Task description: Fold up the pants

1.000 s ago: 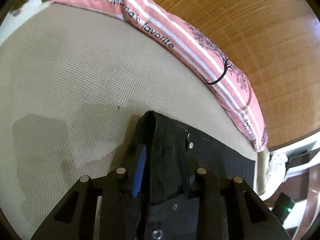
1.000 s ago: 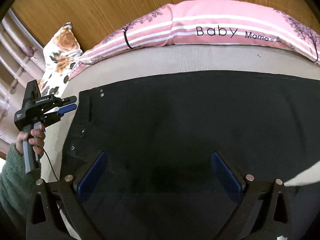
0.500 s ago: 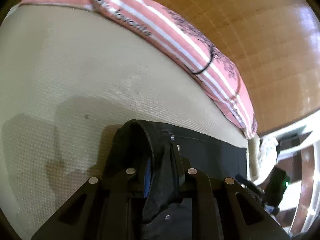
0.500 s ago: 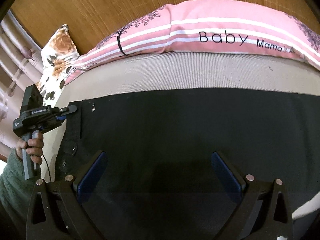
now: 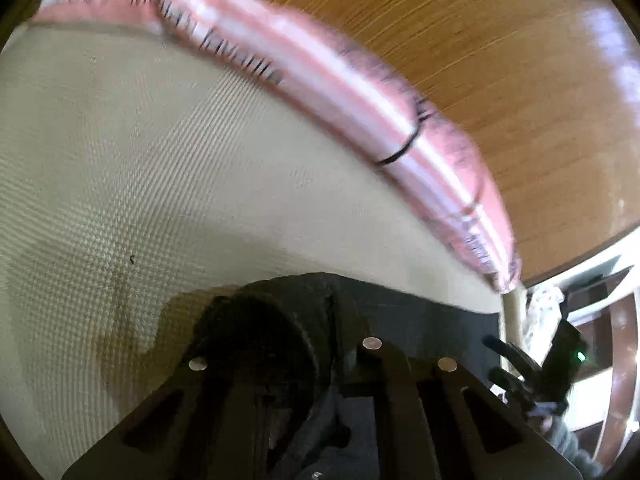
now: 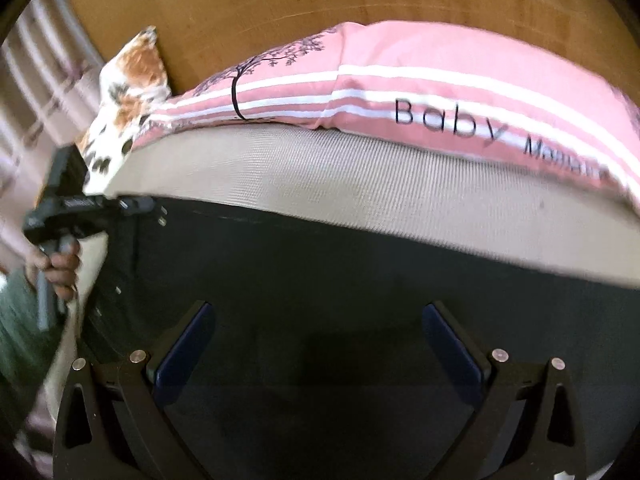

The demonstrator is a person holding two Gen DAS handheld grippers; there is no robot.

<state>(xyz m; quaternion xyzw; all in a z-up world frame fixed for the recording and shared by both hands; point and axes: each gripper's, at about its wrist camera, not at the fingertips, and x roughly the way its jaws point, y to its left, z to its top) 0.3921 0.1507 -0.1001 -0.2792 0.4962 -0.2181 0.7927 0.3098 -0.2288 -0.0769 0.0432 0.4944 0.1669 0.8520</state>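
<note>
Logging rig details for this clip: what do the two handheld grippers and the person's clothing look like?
Both are black, angular two-finger frames with silver rivets. The right gripper has dark blue pads on its fingers. Seen from the right wrist view, the left gripper has a black body with small white lettering and a grey handle. The sleeve is fuzzy green.

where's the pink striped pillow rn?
The pink striped pillow lies along the bed's far edge against the wooden headboard, beyond the black pants, beside the floral pillow.

A pair of black fabric pants is spread flat across the lower half of the right wrist frame, the waistband with small metal studs at left. In the left wrist frame, its corner is bunched up at lower centre.
</note>
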